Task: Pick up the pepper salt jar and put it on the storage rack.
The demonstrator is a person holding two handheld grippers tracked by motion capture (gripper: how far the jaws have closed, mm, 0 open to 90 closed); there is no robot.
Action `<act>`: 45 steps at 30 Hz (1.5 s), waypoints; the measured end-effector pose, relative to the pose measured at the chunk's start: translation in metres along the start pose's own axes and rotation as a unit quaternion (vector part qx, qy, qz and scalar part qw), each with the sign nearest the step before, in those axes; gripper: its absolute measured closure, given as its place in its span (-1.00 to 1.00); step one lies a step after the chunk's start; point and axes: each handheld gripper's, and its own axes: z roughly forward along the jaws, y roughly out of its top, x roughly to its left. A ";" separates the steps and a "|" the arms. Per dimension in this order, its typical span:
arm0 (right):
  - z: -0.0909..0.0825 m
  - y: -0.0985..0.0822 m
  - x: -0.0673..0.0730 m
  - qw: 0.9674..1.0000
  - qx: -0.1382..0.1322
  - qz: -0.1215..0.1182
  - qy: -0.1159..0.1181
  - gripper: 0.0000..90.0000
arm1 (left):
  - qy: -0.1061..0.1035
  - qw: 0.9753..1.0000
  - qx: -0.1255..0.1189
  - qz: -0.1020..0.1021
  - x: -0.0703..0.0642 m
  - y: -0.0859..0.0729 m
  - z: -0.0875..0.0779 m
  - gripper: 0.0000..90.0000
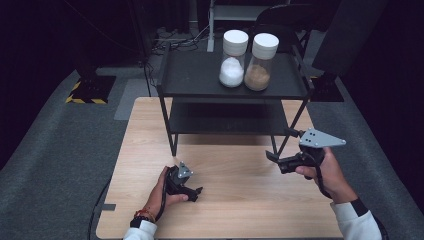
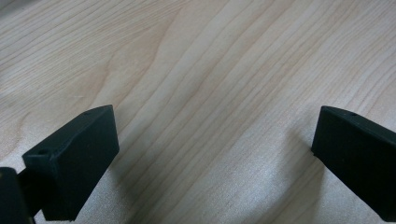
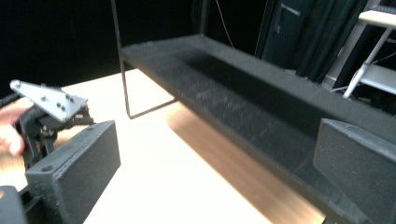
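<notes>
Both hands low on the light wooden table (image 1: pixel 225 210), nothing grasped. Left gripper (image 1: pixel 192 190) sits at 7 o'clock, jaws spread wide over bare wood, probably parked. Right gripper (image 1: pixel 274 158) at 4 o'clock, jaws also released, aimed across the black two-tier metal shelf (image 1: pixel 200 75), likely lining up a reach. Nearest targets: white-lidded glass jar of white powder (image 1: pixel 233 59) and white-lidded glass jar of brown granules (image 1: pixel 260 62), touching, on the top tier at 12 o'clock.

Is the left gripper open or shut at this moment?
Open. The left gripper has its jaws standing wide apart over the bare wooden table, with nothing between them.
</notes>
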 end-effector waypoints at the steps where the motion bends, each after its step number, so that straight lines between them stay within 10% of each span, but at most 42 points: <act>1: 0.000 -0.004 0.000 1.000 0.002 -0.001 0.002 -1.00 | 0.000 1.000 0.000 0.000 0.000 0.000 0.000 -0.99; 22: 0.012 -0.067 0.006 0.997 0.073 0.000 0.027 -0.99 | 0.000 1.000 0.000 0.000 0.000 0.000 0.000 -0.99; 45: 0.022 -0.096 -0.001 0.991 0.132 -0.005 0.026 -0.98 | 0.000 1.000 0.000 0.000 0.000 0.000 0.000 -0.99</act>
